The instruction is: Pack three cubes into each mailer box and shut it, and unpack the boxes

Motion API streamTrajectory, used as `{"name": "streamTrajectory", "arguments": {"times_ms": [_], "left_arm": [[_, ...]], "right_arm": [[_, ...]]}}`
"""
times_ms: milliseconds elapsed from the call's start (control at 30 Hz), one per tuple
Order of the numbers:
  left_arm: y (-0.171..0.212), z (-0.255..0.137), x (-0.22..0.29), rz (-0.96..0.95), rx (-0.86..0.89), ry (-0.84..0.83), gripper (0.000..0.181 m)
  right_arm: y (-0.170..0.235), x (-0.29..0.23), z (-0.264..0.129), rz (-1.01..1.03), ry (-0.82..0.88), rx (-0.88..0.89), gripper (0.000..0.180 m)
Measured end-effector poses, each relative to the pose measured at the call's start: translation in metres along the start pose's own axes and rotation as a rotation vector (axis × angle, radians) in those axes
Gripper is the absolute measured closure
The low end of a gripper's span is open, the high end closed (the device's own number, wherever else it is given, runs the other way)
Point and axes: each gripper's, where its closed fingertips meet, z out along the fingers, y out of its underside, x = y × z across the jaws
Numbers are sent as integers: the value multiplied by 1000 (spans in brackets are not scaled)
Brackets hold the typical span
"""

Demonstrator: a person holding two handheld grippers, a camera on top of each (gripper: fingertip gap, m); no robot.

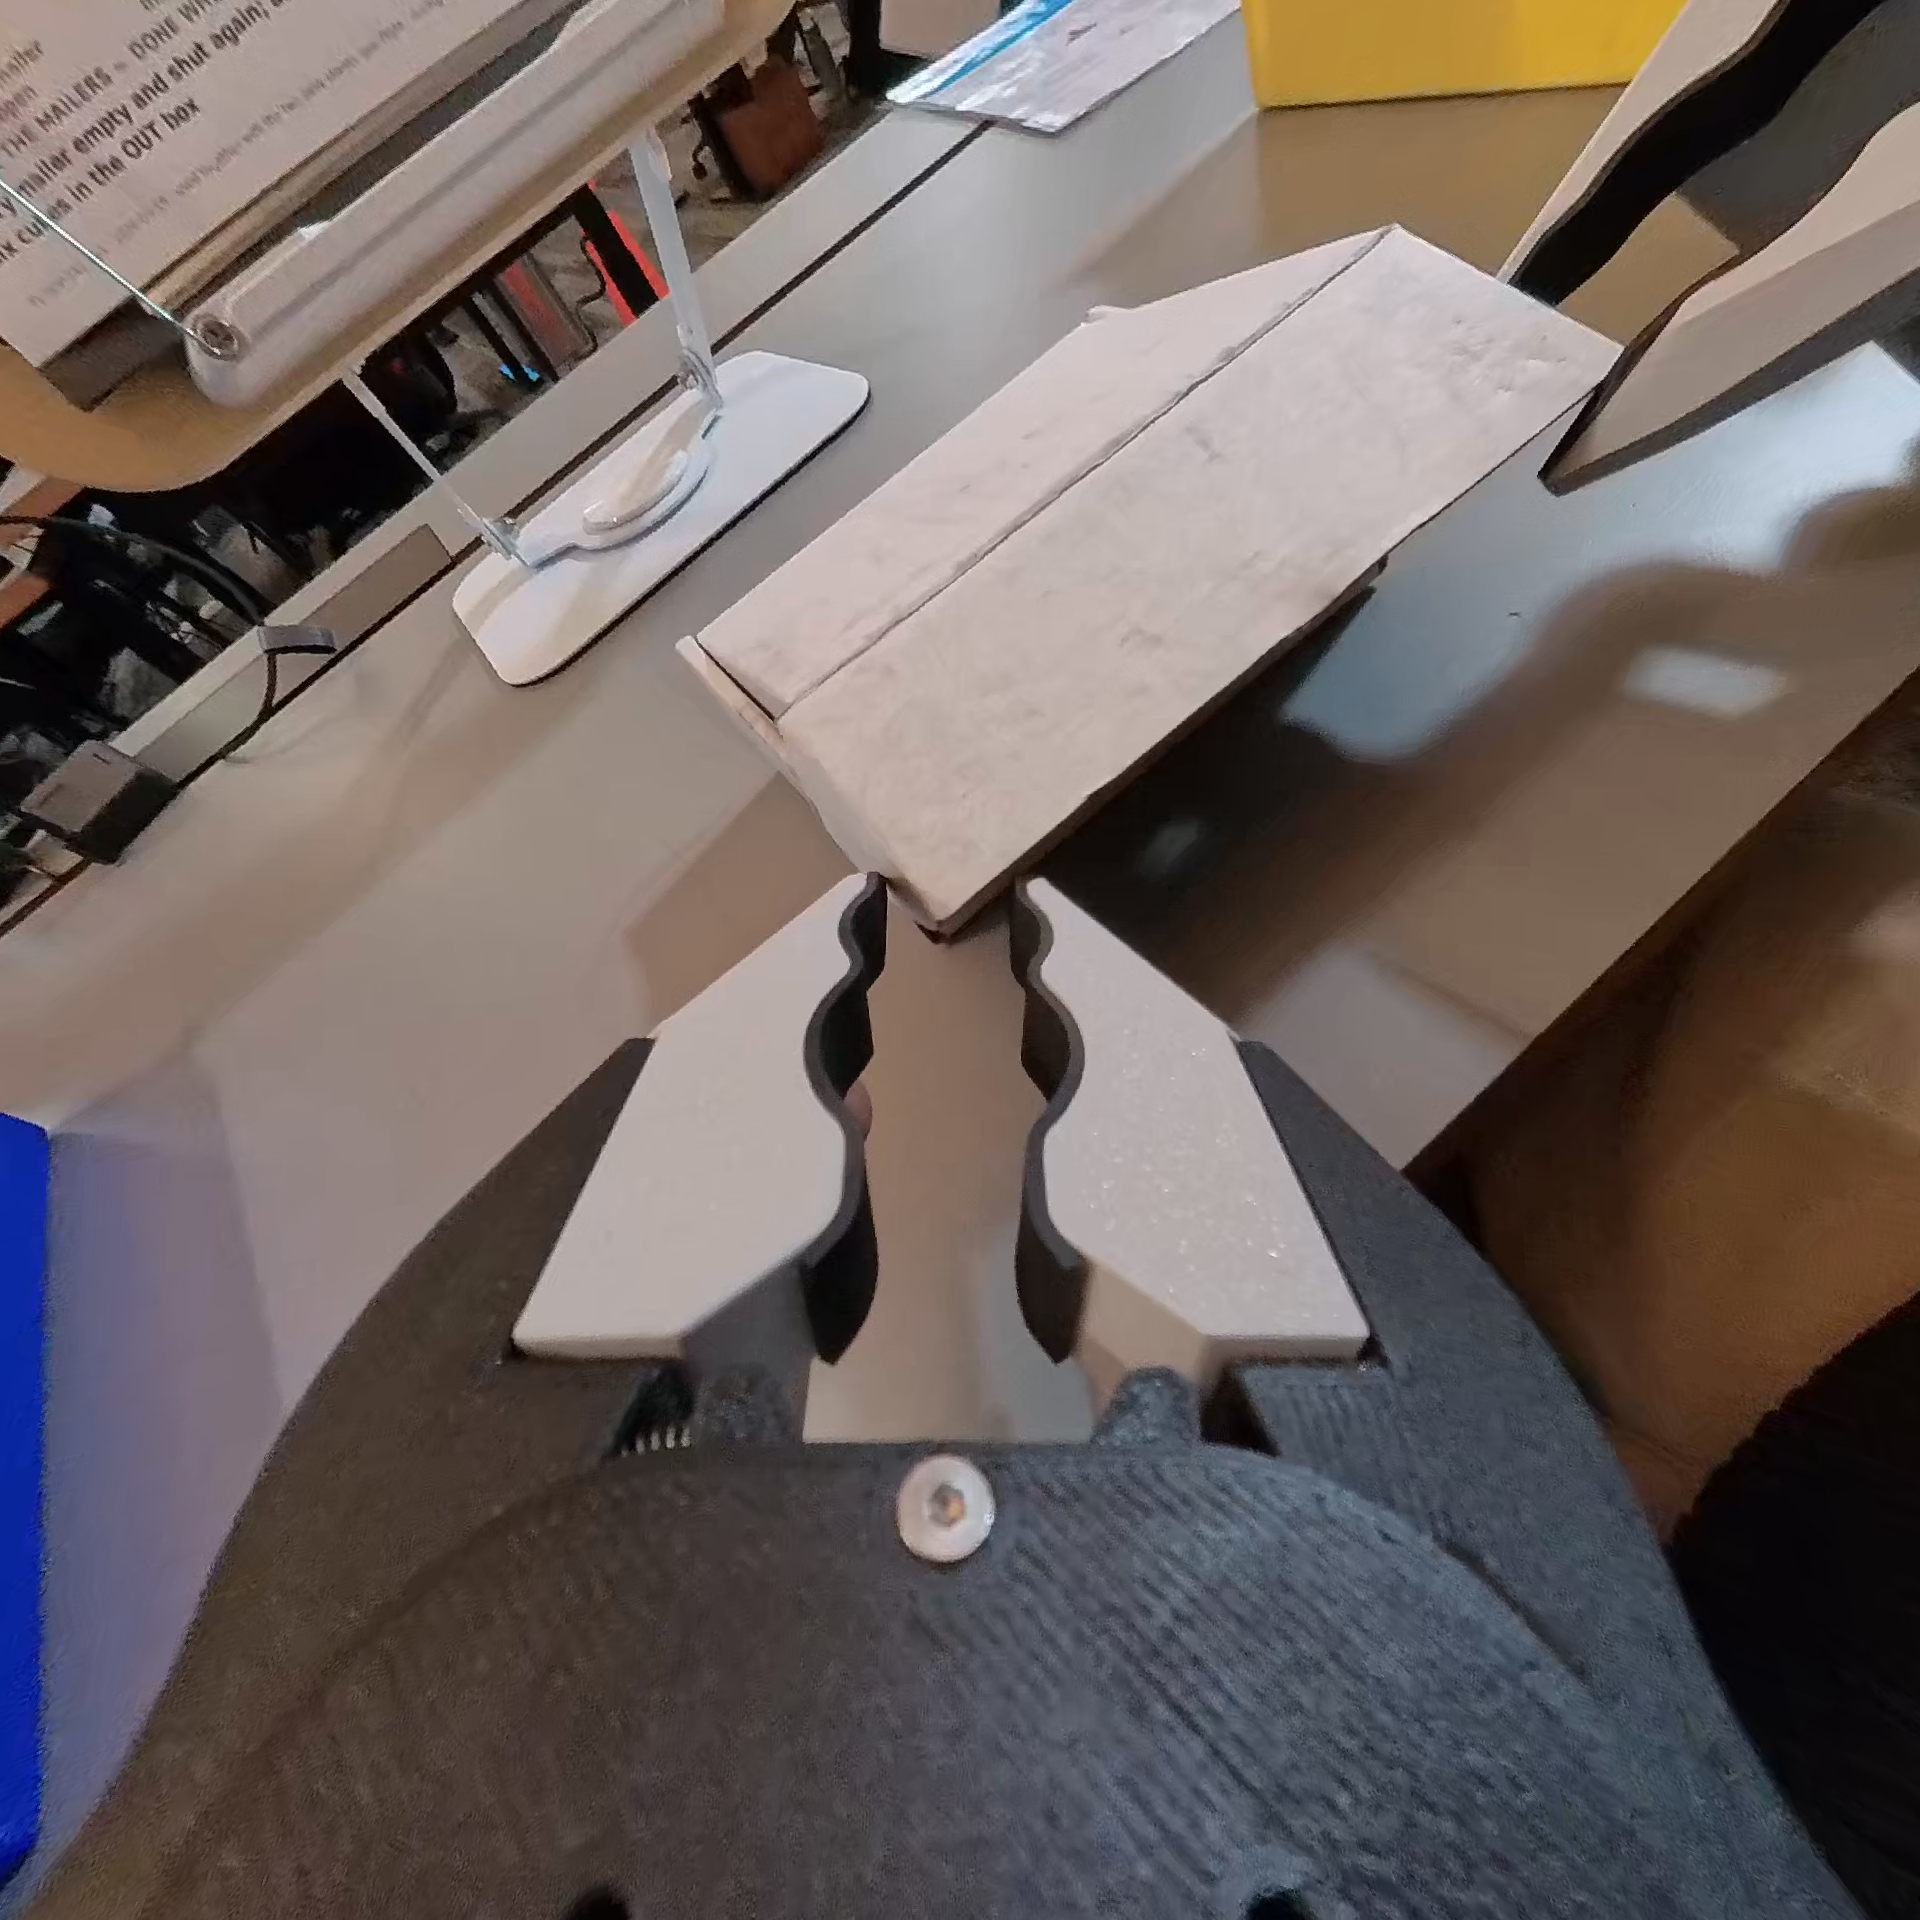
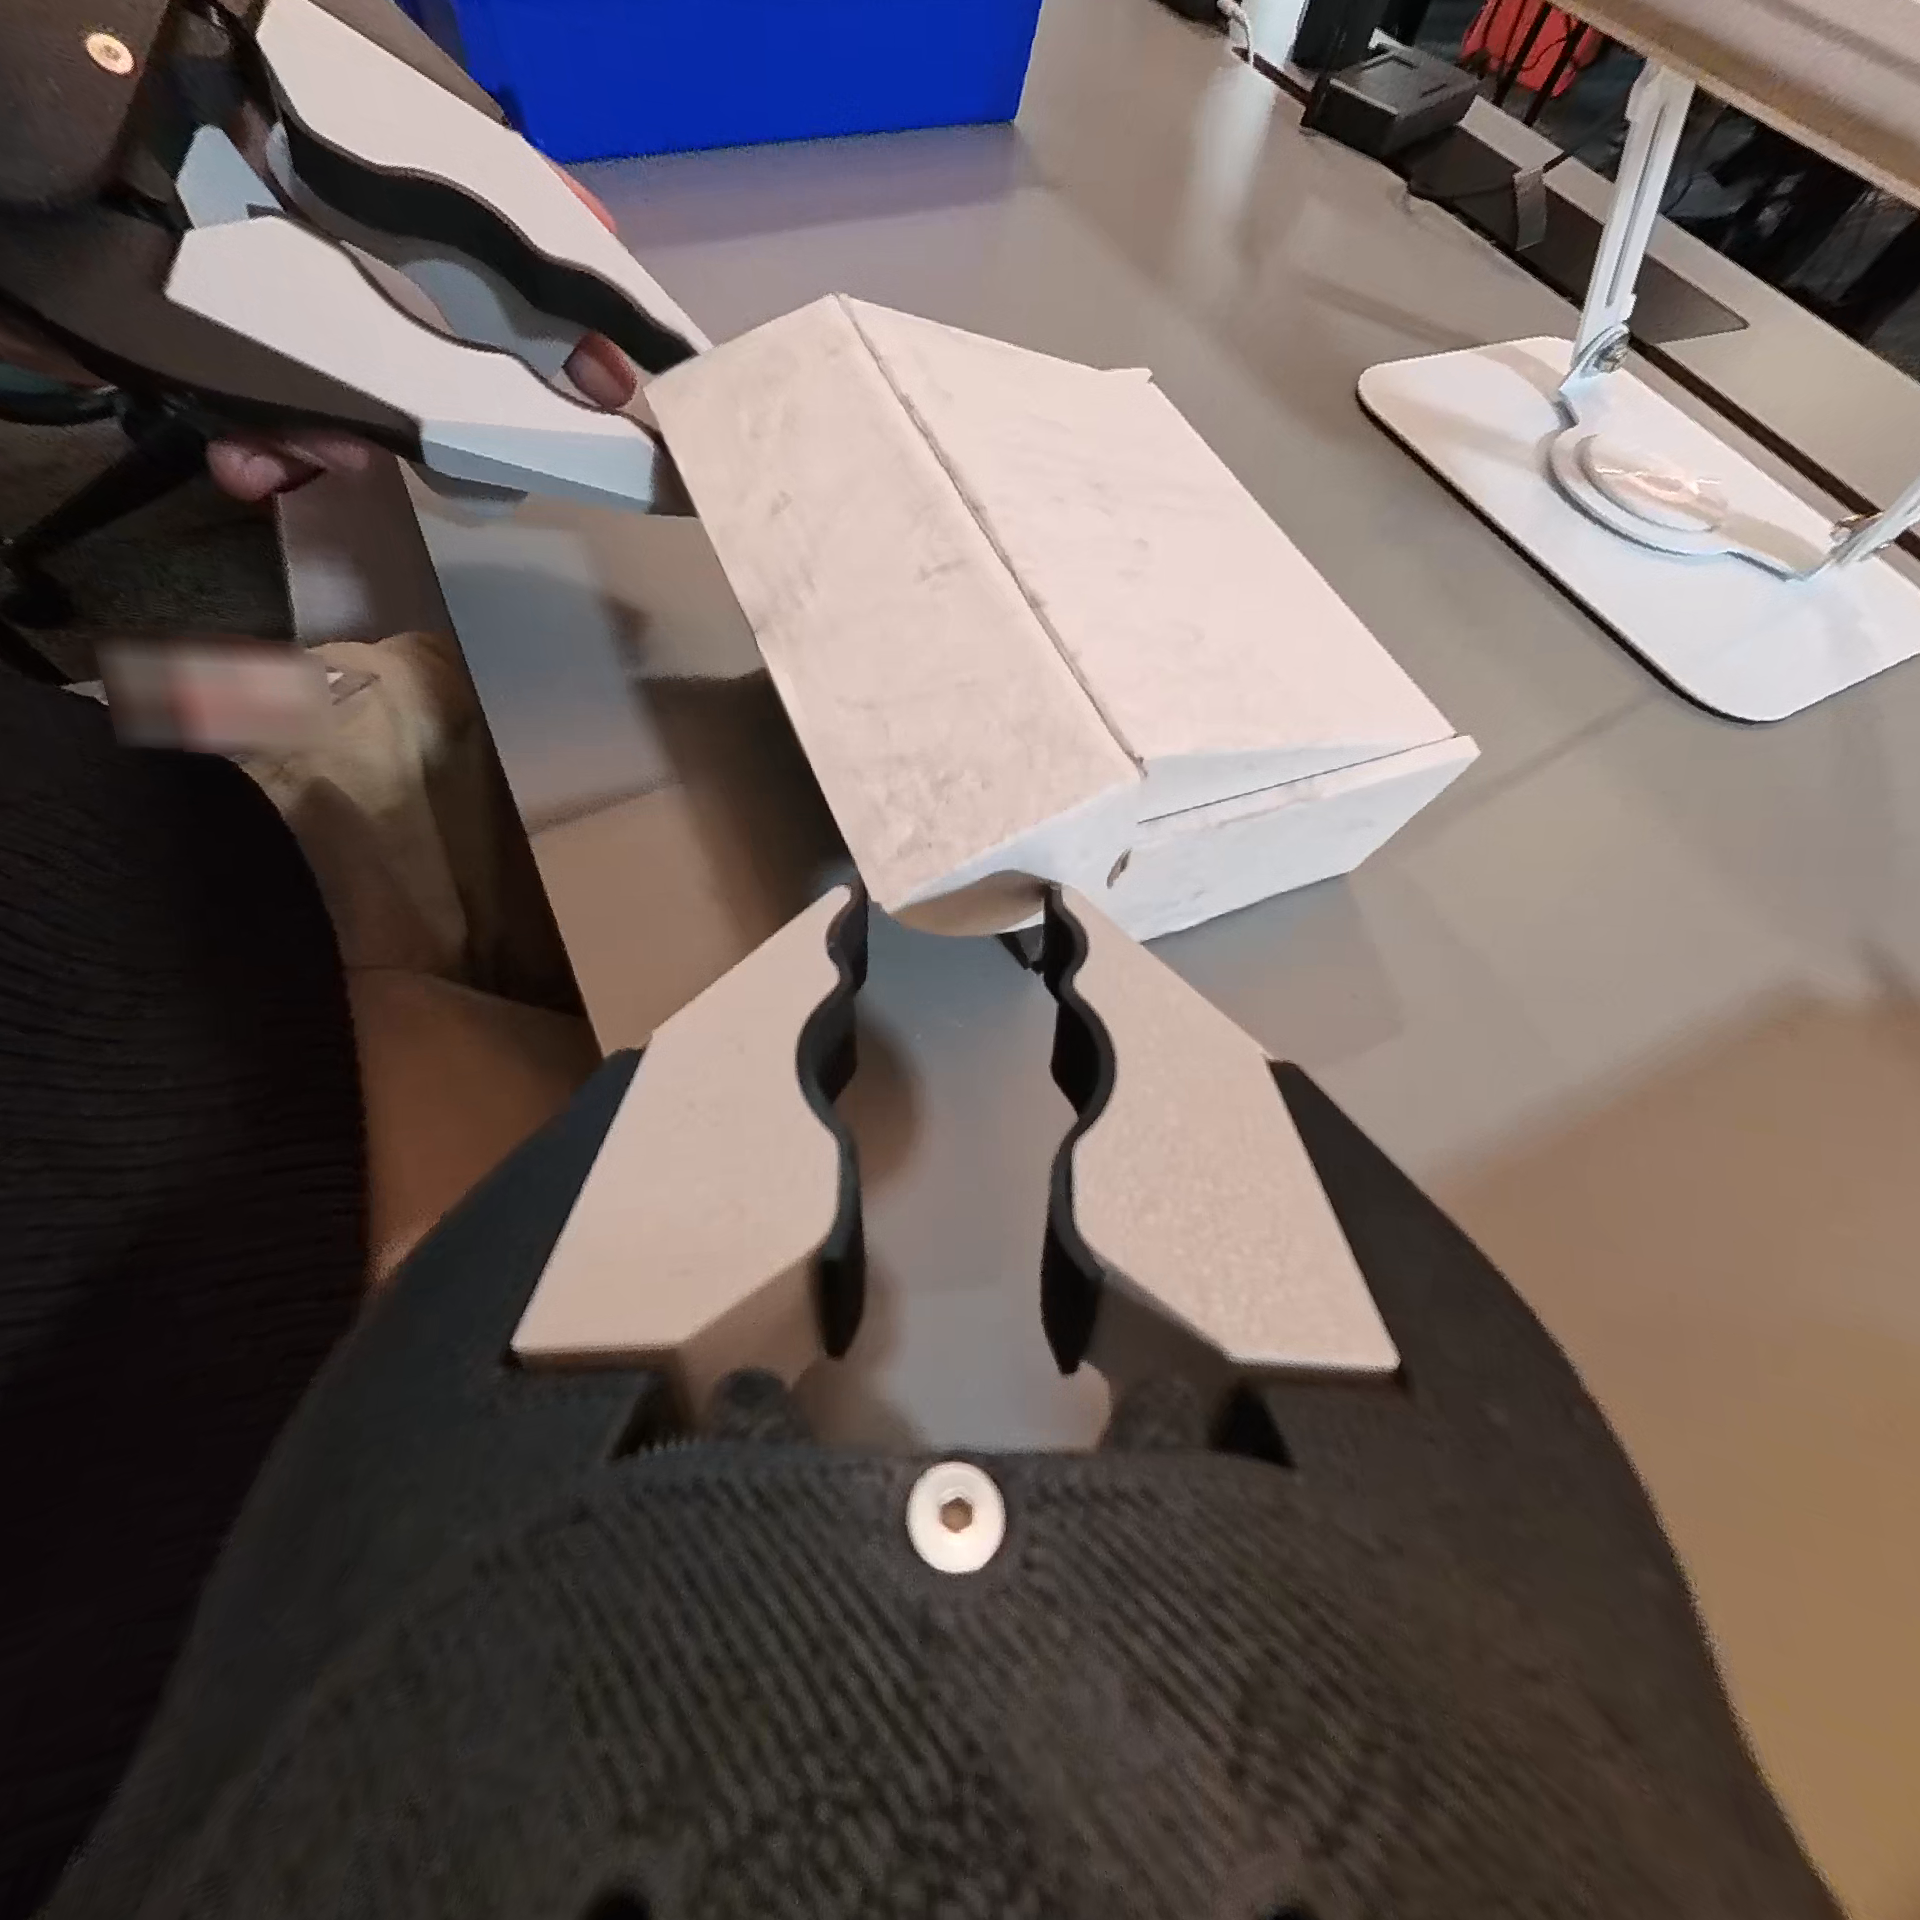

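While both grippers flank it | mailer box (image 2: 1039, 623) tilted | jaws parted

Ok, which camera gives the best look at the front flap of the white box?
The right wrist view: the mailer box shows its front flap lifted, plus the side wall. The left wrist view shows the box only from above, its flap edge near the left gripper.

White mailer box (image 1: 1122, 582) (image 2: 1039, 582), closed, scuffed, tilted above table.
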Motion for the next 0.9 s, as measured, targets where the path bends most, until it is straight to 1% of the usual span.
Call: {"name": "streamTrajectory", "arguments": {"times_ms": [100, 267, 367, 600, 900], "left_arm": [[-5, -3, -1, -4, 26, 1, 157], [-10, -5, -3, -16, 56, -1, 157], [-7, -5, -1, -9, 45, 8, 156], [1, -3, -1, 22, 2, 10, 155], [-2, -6, -2, 19, 27, 22, 156]], "right_arm": [[-5, 0, -3, 22, -9, 24, 148], [-12, -1, -7, 81, -37, 66, 150], [-10, -3, -6, 104, -62, 60, 149], [-3, -9, 0, 70, -68, 17, 149], [-8, -11, -2, 150, -115, 46, 150]]}}
